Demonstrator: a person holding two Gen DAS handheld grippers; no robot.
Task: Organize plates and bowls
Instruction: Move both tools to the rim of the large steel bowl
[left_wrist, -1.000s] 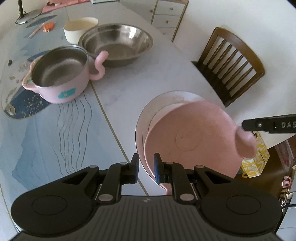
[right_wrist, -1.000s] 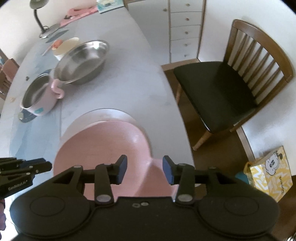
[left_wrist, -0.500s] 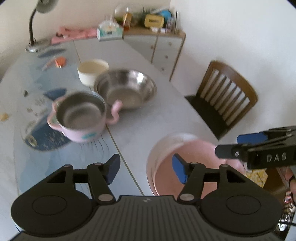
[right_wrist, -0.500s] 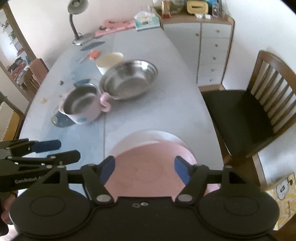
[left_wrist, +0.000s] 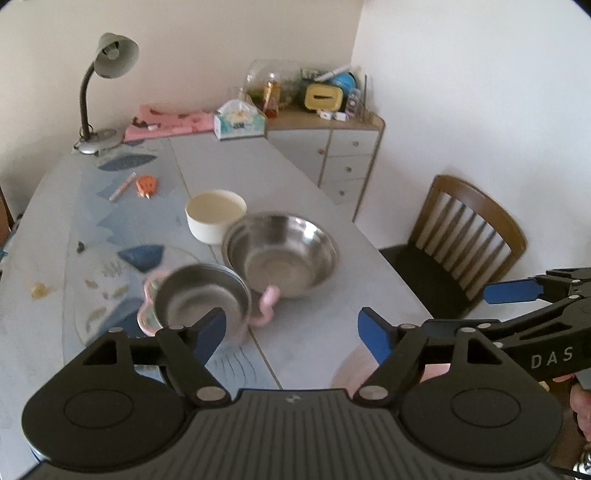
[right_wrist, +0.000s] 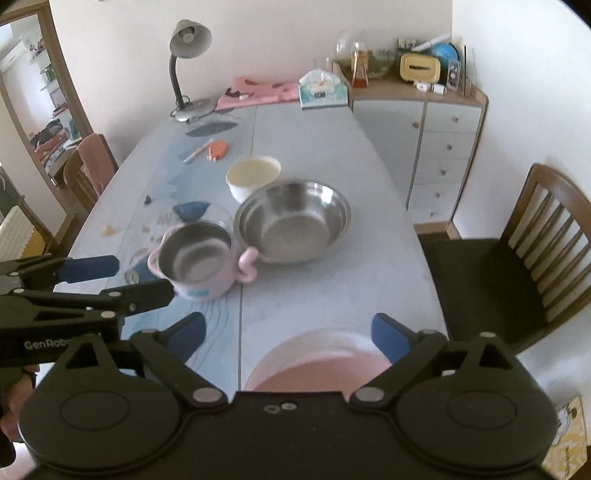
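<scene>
Pink plates (right_wrist: 317, 363) lie stacked at the table's near edge, partly hidden by my right gripper; a sliver of the plates (left_wrist: 351, 369) shows in the left wrist view. A steel bowl (left_wrist: 282, 254) (right_wrist: 293, 221), a pink pot with steel inside (left_wrist: 199, 302) (right_wrist: 197, 260) and a cream bowl (left_wrist: 215, 214) (right_wrist: 253, 177) stand mid-table. My left gripper (left_wrist: 291, 332) is open and empty, raised above the table; it also shows in the right wrist view (right_wrist: 122, 277). My right gripper (right_wrist: 288, 336) is open and empty above the plates; it shows in the left wrist view (left_wrist: 517, 295).
A wooden chair (right_wrist: 517, 258) stands right of the table. A desk lamp (left_wrist: 99, 92), tissue box (left_wrist: 240, 122), pink cloth (left_wrist: 166, 122), pen and orange item (left_wrist: 146, 184) lie at the far end. A cabinet (left_wrist: 332, 155) stands behind.
Both grippers opened, let go of the pink plate onto the stack, and drew back and up from the table.
</scene>
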